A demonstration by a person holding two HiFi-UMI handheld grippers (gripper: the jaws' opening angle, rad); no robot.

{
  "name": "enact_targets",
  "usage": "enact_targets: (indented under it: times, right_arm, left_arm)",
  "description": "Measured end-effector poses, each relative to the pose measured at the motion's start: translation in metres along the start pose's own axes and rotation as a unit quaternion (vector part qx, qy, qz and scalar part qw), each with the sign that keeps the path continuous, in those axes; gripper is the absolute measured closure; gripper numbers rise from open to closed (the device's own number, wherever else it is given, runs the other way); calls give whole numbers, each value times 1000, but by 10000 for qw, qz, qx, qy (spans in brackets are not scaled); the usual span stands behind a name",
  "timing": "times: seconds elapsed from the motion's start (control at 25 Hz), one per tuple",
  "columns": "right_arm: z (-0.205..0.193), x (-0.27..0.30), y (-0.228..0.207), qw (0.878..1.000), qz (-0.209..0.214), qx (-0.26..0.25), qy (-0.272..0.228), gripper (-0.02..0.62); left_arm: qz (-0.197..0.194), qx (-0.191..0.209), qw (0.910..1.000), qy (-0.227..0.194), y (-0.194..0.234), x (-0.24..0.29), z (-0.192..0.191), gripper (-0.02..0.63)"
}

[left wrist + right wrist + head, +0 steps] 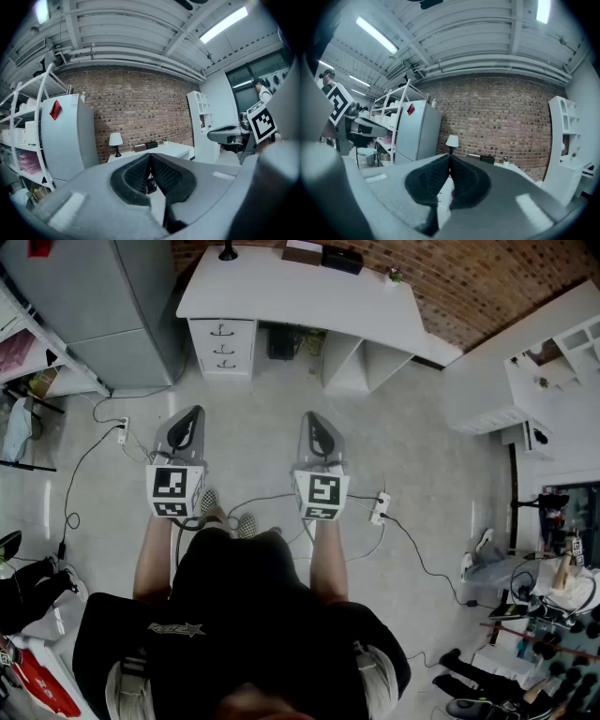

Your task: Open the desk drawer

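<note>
The left gripper [191, 418] is pressed together on nothing. Well ahead of it, the drawers [222, 348] all sit shut at the left end of the desk [309, 296]. The right gripper [315, 420] is likewise closed and empty, so by my reading the approach, grip and pull all remain.

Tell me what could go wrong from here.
1. Cables and a power strip lie on the floor before the desk: stepping forward may snag them.
2. The left gripper and right gripper are both shut; unless one opens, it would likely bump a drawer handle rather than take it.
3. Three drawers are stacked close: easy to grab the wrong one.
</note>
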State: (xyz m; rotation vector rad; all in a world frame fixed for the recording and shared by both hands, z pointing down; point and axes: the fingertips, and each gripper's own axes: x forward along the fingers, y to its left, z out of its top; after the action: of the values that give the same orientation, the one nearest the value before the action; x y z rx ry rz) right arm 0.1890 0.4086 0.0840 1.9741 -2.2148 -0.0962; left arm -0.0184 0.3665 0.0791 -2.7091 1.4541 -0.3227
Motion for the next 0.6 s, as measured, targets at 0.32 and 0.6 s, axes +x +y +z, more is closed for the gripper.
enact_targets:
  times: [0.32, 0.6]
  right_arm:
    - [-11, 12, -18, 9998, -113, 35, 154, 591]
    - [-17, 51, -34, 9996, -165, 0, 218, 591]
  left_arm:
    - [-82, 8, 10000, -20, -6, 24, 4, 597]
    - [-160, -41, 9999, 27, 4, 69, -1, 597]
